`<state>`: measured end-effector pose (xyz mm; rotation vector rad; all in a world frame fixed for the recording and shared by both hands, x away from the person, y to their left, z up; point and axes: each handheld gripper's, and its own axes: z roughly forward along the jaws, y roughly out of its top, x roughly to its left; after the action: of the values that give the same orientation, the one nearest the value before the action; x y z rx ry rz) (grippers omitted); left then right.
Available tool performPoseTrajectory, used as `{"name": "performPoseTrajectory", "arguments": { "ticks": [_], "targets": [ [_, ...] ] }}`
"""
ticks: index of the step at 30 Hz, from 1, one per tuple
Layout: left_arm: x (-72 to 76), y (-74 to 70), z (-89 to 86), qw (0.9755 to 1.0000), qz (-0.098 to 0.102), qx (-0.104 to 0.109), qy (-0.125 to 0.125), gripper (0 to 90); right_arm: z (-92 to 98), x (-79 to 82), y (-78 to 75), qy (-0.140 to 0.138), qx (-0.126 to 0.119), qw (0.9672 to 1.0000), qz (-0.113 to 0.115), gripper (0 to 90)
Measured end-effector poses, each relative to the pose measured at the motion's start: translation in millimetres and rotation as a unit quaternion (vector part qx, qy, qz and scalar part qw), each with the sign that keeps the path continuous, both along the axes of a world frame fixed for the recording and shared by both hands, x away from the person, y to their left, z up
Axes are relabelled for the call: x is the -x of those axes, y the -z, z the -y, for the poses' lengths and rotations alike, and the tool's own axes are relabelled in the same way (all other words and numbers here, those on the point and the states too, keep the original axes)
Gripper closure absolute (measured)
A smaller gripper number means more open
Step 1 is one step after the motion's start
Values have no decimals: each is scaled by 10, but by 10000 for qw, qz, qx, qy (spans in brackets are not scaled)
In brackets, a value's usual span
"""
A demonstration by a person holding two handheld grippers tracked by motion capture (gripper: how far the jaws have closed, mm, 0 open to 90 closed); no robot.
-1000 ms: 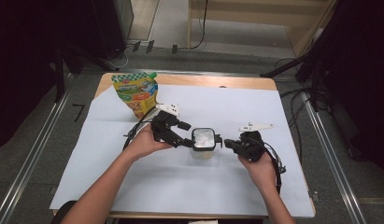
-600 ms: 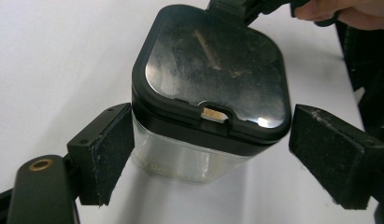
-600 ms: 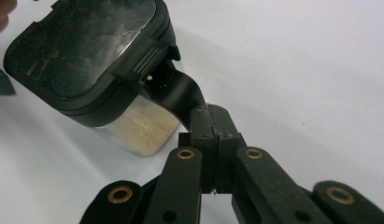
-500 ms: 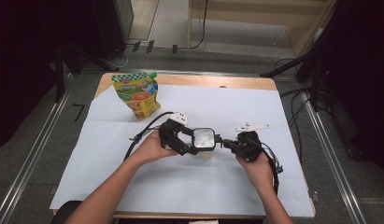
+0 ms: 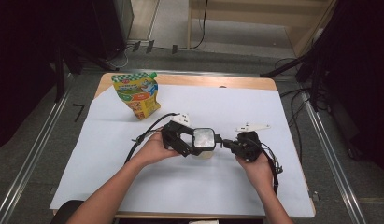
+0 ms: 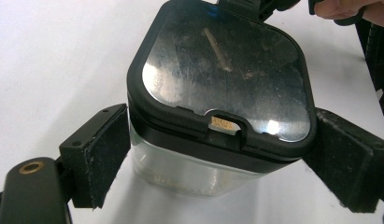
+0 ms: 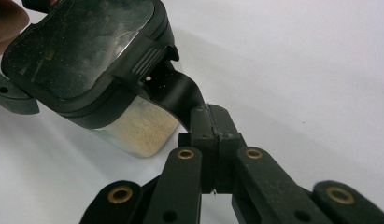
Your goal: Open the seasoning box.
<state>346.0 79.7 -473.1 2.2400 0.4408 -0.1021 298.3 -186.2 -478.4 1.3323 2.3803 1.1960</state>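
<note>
Jar (image 5: 203,142), left claw (image 5: 193,148) astride, right claw (image 7: 213,122) pinching handle (image 7: 180,95)

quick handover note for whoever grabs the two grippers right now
Left gripper: its jaws have just been opening and now stand either side of the clear container, just under its black lid; the pads look close to the walls, so contact is unclear.
Right gripper: shut on the lid's black side latch.
Container sits mid-table on the white sheet; snack pouch stands at the far left, untouched.
Done: latch gripped, container bracketed.
Left: probably steady the container, free the latch, lift the lid, which is not yet off.
</note>
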Motion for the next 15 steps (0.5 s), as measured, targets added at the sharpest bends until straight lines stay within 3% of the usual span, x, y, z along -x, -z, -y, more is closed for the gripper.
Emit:
{"name": "performPoseTrajectory", "arguments": {
  "ticks": [4, 15],
  "targets": [
    [4, -25, -7, 9999, -15, 98, -39, 123, -2, 3, -2, 8, 0, 10000, -11, 900],
    [6, -69, -21, 9999, -29, 109, -77, 130, -7, 9, -3, 18, -3, 10000, -8, 900]
  ]
}}
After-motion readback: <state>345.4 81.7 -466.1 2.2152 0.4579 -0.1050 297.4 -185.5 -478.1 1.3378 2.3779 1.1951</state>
